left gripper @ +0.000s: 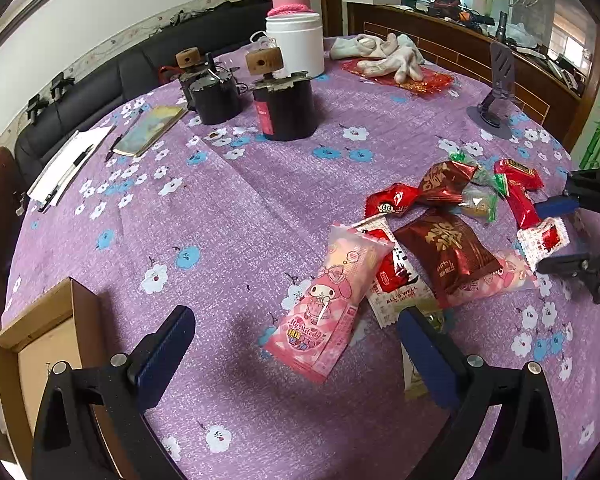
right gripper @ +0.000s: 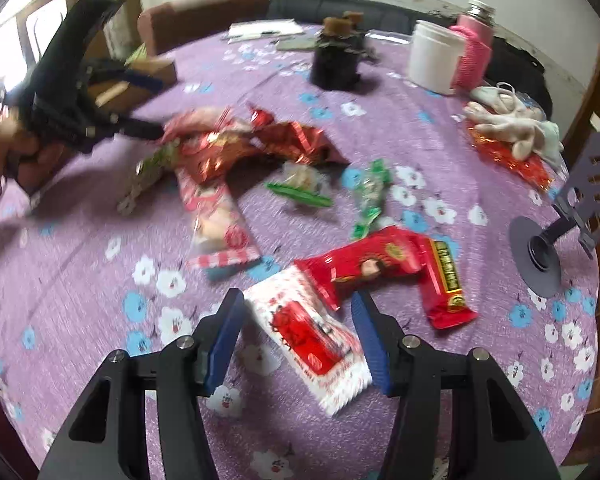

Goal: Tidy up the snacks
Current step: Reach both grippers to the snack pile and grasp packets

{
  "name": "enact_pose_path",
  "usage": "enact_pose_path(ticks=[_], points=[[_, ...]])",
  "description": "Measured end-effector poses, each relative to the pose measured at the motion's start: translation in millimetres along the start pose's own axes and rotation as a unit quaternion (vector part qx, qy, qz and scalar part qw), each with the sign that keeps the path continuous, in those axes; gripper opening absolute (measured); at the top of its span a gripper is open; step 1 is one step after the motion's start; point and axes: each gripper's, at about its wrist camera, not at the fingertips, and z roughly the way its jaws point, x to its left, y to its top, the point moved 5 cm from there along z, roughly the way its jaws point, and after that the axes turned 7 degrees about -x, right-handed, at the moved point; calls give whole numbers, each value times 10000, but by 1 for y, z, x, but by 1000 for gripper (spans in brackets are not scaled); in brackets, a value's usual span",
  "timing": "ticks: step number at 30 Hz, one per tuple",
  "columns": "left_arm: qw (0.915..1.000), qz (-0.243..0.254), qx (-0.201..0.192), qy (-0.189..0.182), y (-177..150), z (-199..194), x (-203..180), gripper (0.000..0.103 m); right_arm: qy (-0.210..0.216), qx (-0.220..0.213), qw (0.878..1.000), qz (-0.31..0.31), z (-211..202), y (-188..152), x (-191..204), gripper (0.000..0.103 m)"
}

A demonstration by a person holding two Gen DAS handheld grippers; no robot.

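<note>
Meanwhile, the right gripper point(right gripper: 298, 332), fingers spread, straddles the white-and-red snack sachet point(right gripper: 312, 334) lying diagonally, while the left gripper point(left gripper: 296, 344) gapes empty.

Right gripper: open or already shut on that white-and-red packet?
Open. The right gripper has its blue fingers spread either side of the white-and-red packet, with gaps visible; the packet lies flat on the tablecloth.

"My Melody" on pink snack packet point(left gripper: 327, 312); "ALL'S WELL" on white packet point(left gripper: 396, 280)

Motion blur smears the snack pile point(right gripper: 236, 148) near the table's far-left edge in the right wrist view. The cardboard box point(left gripper: 40, 332) is cut off by the left wrist picture's left edge.
</note>
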Motion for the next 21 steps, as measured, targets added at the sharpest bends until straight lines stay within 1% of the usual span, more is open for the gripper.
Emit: enact_pose_path(ticks=[2, 4, 7, 8, 10, 11, 12, 14, 15, 16, 17, 18, 21], points=[[9999, 125, 85, -6, 0, 2, -3, 102, -67, -14, 10000, -20, -2, -1, 2, 54], [9994, 315, 123, -1, 2, 4, -9, 102, -90, -22, 9999, 53, -5, -2, 3, 37], [9984, 547, 86, 112, 8, 7, -16, 102, -262, -100, 9995, 129, -13, -5, 5, 28], [9982, 575, 68, 136, 11, 8, -16, 101, -226, -158, 9994, 209, -17, -7, 6, 28], [9982, 574, 130, 84, 15, 14, -15, 95, -172, -282, 9988, 362, -26, -8, 6, 27], [9982, 571, 190, 69, 16, 18, -13, 90, -150, -337, 9984, 424, -31, -9, 6, 27], [9981, 559, 255, 56, 16, 21, -11, 89, -136, -376, 9981, 461, -34, -10, 8, 27], [9983, 472, 341, -63, 17, 24, -4, 88, -127, -466, 9972, 569, -43, -12, 10, 24], [9984, 413, 374, -109, 16, 26, 0, 85, -98, -501, 9966, 650, -47, -13, 10, 12], [9983, 376, 413, -141, 16, 28, 0, 82, -49, -519, 9960, 724, -50, -14, 9, 9], [9981, 349, 469, -195, 15, 30, 0, 76, -6, -561, 9952, 804, -54, -14, 9, 9], [9977, 348, 513, -257, 13, 33, -1, 74, 14, -602, 9945, 856, -56, -14, 8, 9], [9970, 426, 534, -363, 11, 37, -10, 74, 50, -687, 9928, 977, -61, -13, 8, 9]])
